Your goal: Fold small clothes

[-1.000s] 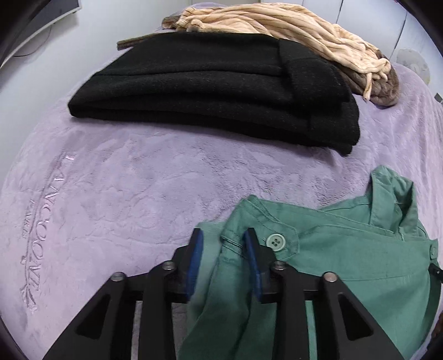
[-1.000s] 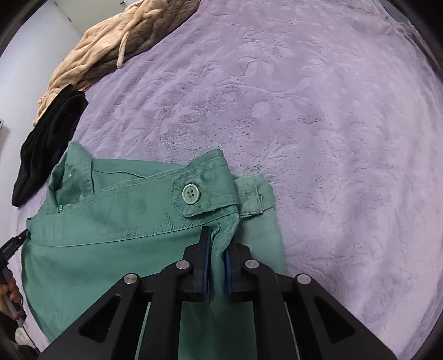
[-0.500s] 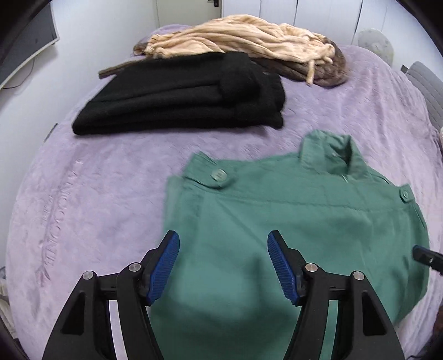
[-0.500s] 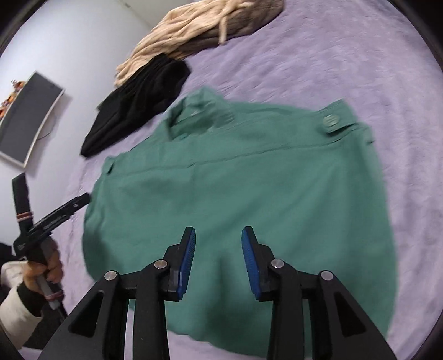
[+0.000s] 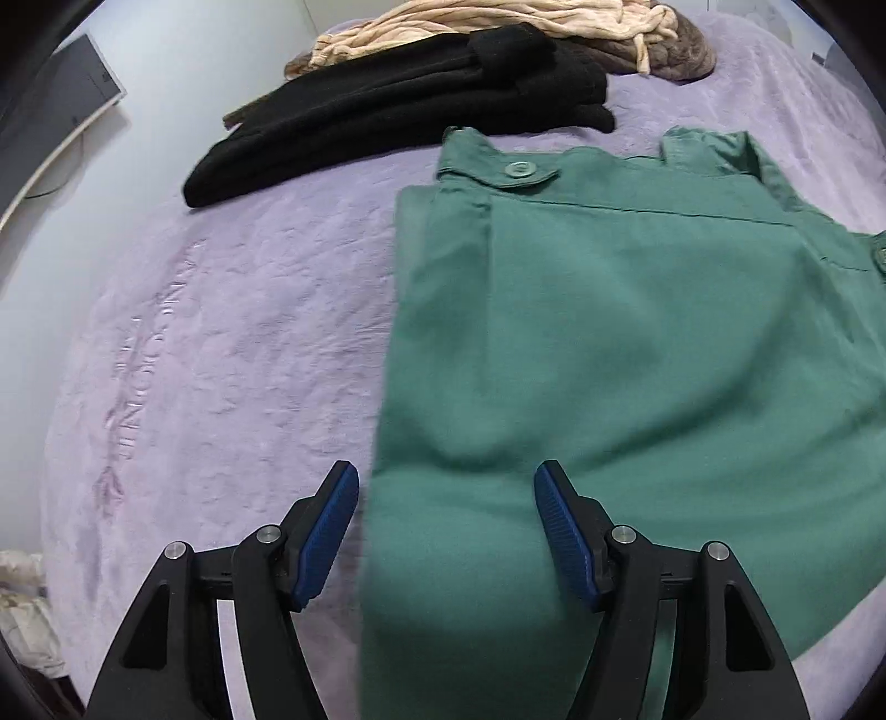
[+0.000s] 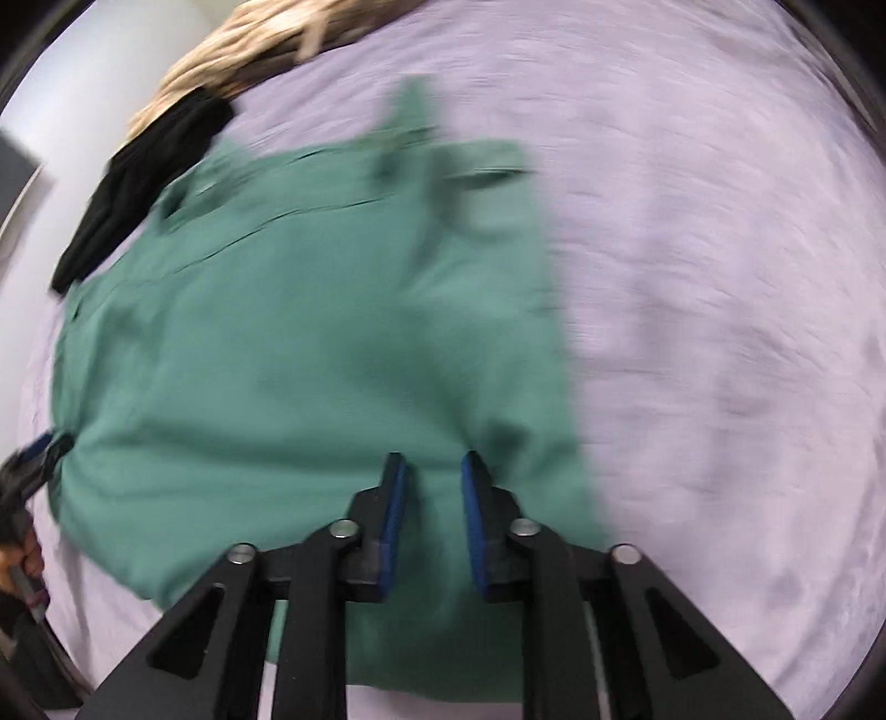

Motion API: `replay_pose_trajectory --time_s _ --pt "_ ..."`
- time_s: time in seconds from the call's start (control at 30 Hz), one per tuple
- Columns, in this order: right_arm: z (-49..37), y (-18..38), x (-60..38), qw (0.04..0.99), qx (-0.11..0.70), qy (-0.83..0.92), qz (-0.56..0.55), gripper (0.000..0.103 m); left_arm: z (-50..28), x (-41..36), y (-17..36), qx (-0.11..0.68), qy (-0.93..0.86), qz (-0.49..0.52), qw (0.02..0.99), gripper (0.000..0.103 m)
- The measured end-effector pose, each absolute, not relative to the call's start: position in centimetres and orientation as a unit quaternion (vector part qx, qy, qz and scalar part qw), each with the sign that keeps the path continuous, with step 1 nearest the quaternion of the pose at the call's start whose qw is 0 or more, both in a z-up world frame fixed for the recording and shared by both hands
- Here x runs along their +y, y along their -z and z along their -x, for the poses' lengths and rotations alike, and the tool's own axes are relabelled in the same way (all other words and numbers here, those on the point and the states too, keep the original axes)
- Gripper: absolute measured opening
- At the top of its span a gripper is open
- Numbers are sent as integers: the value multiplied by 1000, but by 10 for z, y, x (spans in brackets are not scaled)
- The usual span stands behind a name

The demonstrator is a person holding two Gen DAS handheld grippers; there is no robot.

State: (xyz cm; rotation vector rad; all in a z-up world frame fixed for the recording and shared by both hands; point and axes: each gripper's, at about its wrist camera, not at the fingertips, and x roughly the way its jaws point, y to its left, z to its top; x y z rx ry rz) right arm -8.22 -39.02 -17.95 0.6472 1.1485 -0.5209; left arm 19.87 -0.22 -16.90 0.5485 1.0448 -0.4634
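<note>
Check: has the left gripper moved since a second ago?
Yes. The left gripper let go of the green garment and pulled back from the black clothes, its jaws now wide open.

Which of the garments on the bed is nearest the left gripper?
The green garment, spread directly under the open left gripper; the black one and beige one lie farther back.

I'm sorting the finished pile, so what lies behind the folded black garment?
Behind the black garment lies a bunched beige striped garment with a brown knit piece at its right end. How far they extend beneath or behind the black one is hidden.
</note>
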Motion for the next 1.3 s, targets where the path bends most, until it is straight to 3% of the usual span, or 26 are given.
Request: replay_pose_trajectory --time_s 0.03,0.13,0.37,0.53,0.6,0.67,0.7,0.73,0.77,0.8,0.83,0.9,0.93,0.97,1.0,1.1,1.2,1.3 --pt "94 181 -404 748 516 250 -335 0 -204 6 168 499 208 -239 806 68" --pt "103 170 -412 738 494 279 -366 1 -222 35 162 537 175 -174 807 68" --pt "101 139 -351 764 483 227 -362 5 -193 38 125 518 193 -190 812 68" --pt "112 163 -320 742 527 212 -356 5 -177 32 156 534 187 -235 790 68" --pt "139 173 -329 719 503 227 -422 5 -178 41 174 549 188 -227 782 69" --pt "166 176 -339 698 459 228 -500 5 -184 53 179 563 180 -198 782 81" --pt "176 177 -341 691 444 230 -523 7 -187 57 179 569 180 -184 782 81" --pt "188 180 -344 681 429 236 -545 24 -189 60 180 574 180 -174 780 81" --pt "198 185 -349 667 416 249 -565 54 -190 61 181 576 180 -169 779 81" --pt "204 188 -351 658 405 261 -579 64 -191 61 182 575 179 -170 780 81" --pt "212 193 -357 648 381 270 -601 65 -190 61 182 574 178 -175 780 81" --pt "219 207 -371 634 336 267 -644 65 -190 59 182 571 173 -183 781 81" --pt "218 211 -380 622 322 267 -662 55 -190 58 181 572 170 -185 781 81" --pt "215 215 -385 612 307 259 -681 22 -190 58 180 572 167 -186 781 81" --pt "208 213 -387 617 304 248 -682 8 -188 57 177 571 165 -187 782 81" --pt "179 178 -387 685 369 265 -570 6 -179 53 168 562 165 -194 787 81" --pt "177 185 -387 690 422 278 -519 7 -180 59 173 571 165 -176 785 83" --pt "185 202 -385 675 443 288 -514 19 -182 64 173 577 161 -165 784 83"
